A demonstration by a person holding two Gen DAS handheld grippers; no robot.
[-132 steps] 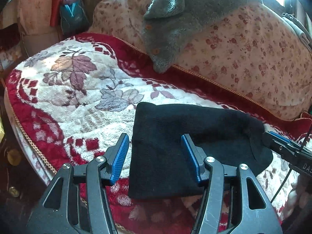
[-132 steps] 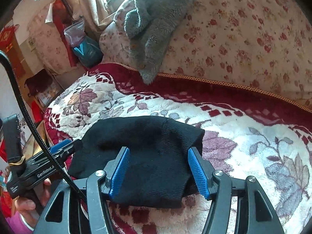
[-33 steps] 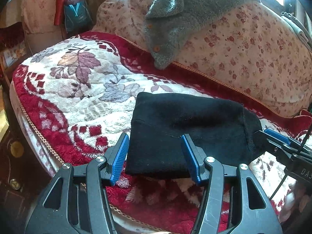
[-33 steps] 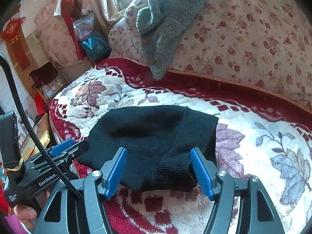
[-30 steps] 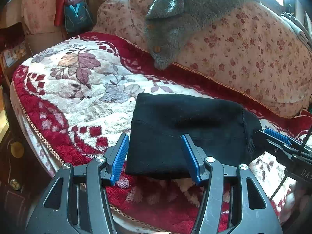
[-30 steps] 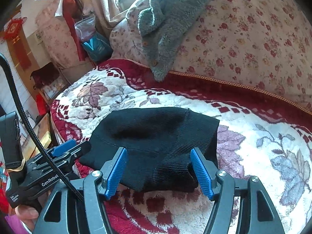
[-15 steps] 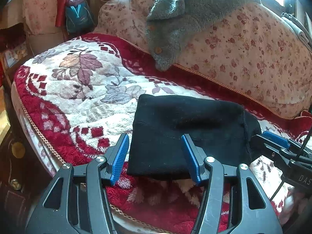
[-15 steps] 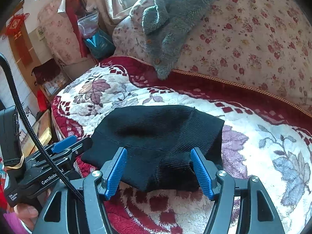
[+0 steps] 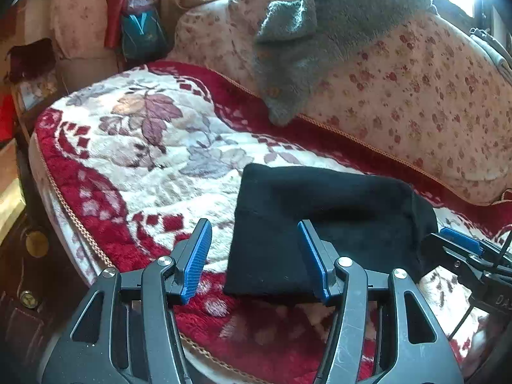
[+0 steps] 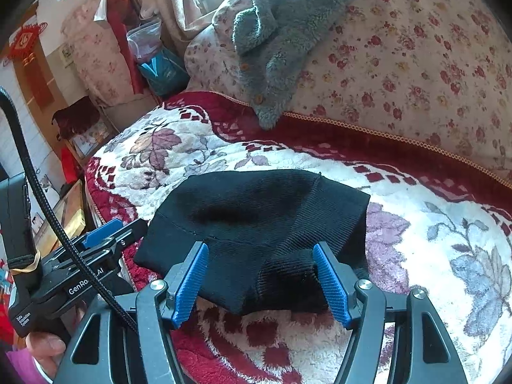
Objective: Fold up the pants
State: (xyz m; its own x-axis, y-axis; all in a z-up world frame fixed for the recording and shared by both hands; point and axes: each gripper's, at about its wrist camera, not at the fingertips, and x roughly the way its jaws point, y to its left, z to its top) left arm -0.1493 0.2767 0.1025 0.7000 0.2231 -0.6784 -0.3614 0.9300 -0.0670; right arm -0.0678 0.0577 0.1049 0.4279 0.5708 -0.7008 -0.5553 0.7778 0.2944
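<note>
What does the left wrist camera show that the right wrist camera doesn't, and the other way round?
Only the left wrist view shows the pants' straight left edge and the dark cabinet front below the seat. Only the right wrist view shows the ribbed cuff bunched at the near edge, a red wall ornament and fingers holding the left gripper. Both show the folded black pants on the floral blanket, the grey fleece on the backrest, and open jaws.

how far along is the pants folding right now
Folding looks done: the black pants lie as a compact bundle on the floral blanket. Nothing is in hand: the left gripper and right gripper are open, pads clear of the cloth. Left: at most tidying the rumpled near edge.
</note>
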